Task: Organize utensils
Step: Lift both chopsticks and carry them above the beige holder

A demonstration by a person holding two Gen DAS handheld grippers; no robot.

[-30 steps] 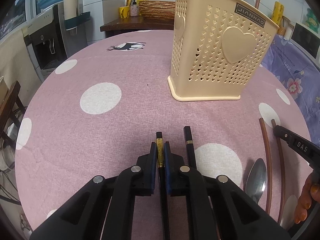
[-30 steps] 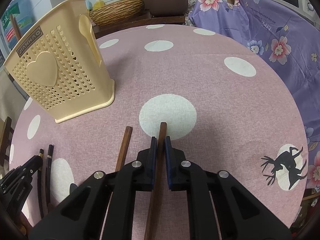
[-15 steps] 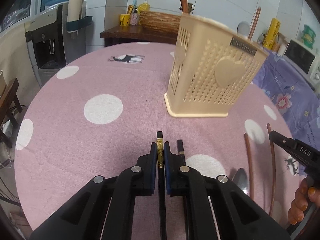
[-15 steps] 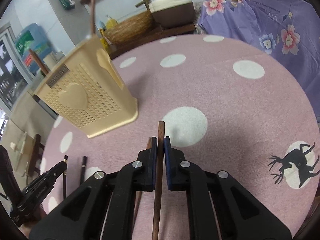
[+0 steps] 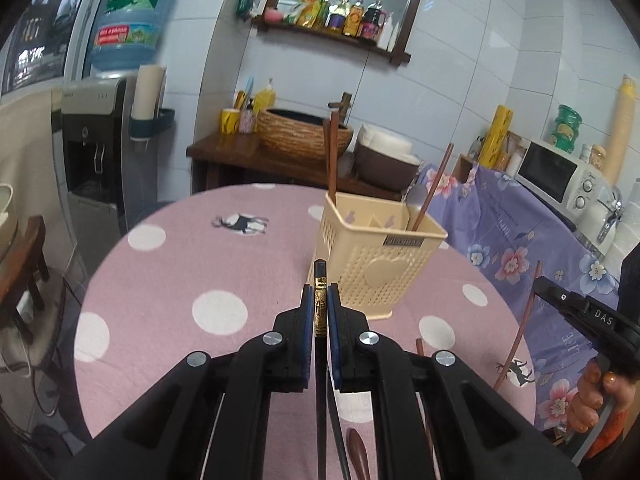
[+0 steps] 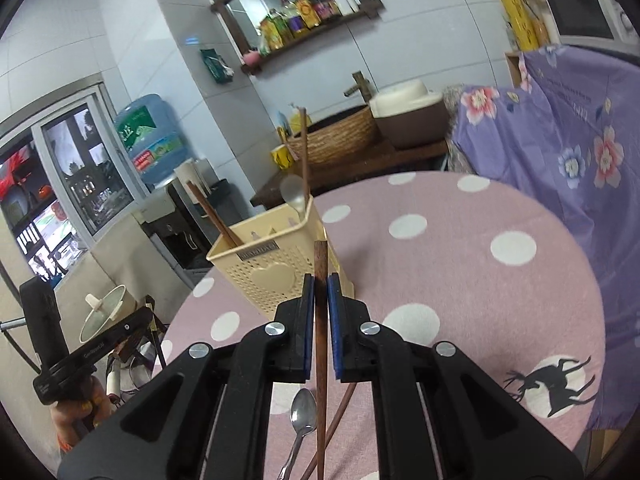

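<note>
Both chopsticks lengthwise along grippers (seemingly toward caddy).

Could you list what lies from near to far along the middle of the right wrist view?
Spoon on the table → tongs gripping a brown chopstick → cream utensil basket → woven basket → wall shelf of bottles.

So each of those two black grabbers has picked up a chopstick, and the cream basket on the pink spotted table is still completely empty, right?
Not quite: the basket is not empty. The left wrist view shows two brown chopsticks and a spoon already standing in it. The rest holds: the left gripper is shut on a black chopstick, and the right gripper on a brown chopstick.
</note>
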